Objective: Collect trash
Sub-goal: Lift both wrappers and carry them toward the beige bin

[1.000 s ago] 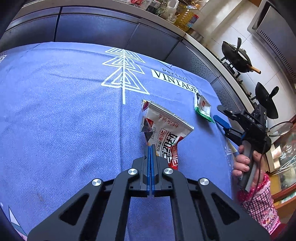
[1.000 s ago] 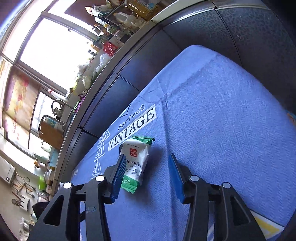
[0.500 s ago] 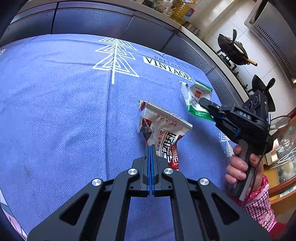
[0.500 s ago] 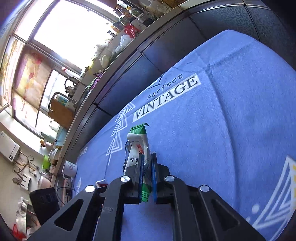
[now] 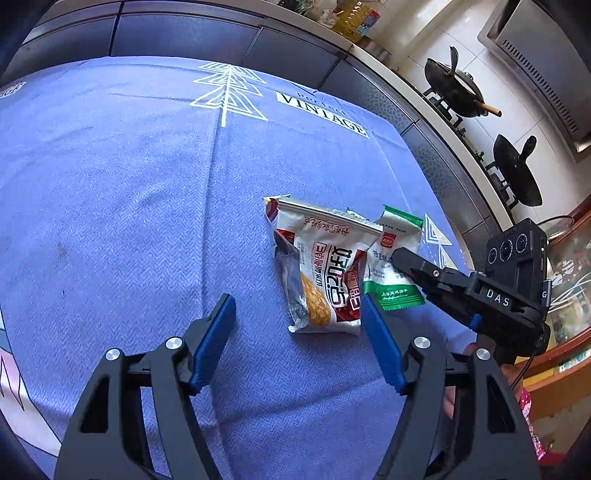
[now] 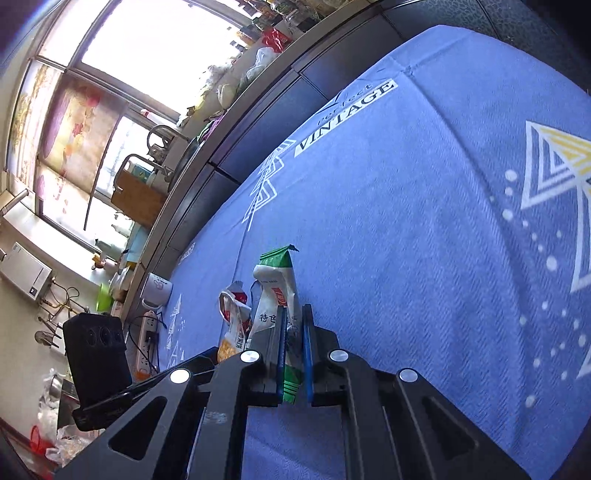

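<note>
A red and white snack wrapper (image 5: 321, 269) lies on the blue tablecloth (image 5: 129, 184), just ahead of my right finger. My left gripper (image 5: 299, 310) is open and empty above the cloth. My right gripper (image 6: 293, 317) is shut on a green and white wrapper (image 6: 277, 288) and holds it beside the red and white wrapper (image 6: 232, 321). In the left wrist view the green and white wrapper (image 5: 391, 266) sits right next to the red one, gripped by the right gripper (image 5: 397, 256).
Dark cabinets (image 5: 184, 33) run along the far side of the table. Woks (image 5: 454, 88) stand on a stove at the right. A white mug (image 6: 157, 290) and a power strip (image 6: 146, 343) sit beyond the table's left end.
My left gripper opened and let go of the red and white wrapper, which now lies on the cloth. My right gripper carried the green wrapper over beside it.
</note>
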`<state>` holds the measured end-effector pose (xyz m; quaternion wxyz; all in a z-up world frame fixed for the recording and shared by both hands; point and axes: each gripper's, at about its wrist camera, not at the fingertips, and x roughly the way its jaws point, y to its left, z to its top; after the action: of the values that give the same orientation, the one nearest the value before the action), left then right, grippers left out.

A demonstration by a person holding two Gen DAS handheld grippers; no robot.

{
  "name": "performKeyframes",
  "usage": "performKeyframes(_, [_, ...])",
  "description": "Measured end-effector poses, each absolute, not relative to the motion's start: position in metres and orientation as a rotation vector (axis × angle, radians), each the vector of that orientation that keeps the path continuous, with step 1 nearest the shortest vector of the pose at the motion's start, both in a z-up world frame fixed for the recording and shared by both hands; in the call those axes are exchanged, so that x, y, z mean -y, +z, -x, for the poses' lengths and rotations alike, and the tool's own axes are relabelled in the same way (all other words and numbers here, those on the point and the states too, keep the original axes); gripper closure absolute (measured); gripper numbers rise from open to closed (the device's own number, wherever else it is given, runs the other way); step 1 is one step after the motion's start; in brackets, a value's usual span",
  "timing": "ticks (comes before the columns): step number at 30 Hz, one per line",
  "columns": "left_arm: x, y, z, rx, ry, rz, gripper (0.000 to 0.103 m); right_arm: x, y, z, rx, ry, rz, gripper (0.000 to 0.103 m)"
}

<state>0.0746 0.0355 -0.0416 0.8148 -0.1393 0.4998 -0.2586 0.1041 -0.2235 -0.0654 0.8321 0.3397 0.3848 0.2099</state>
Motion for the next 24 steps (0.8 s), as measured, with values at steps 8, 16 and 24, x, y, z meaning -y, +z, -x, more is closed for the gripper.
performKeyframes(8, [-0.023, -0.053, -0.076, -1.126, -0.57, 0.304, 0.099, 0.212, -0.08, -0.097, -0.849, 0.446, -0.719, 0.095])
performKeyframes(16, [-0.01, -0.044, -0.071, -1.101, -0.558, 0.238, 0.103, 0.242, -0.065, -0.083, -0.777, 0.37, -0.718, 0.095])
performKeyframes(24, [0.013, -0.025, -0.057, -1.045, -0.526, 0.1, 0.103, 0.283, -0.074, -0.051, -0.754, 0.299, -0.83, 0.095])
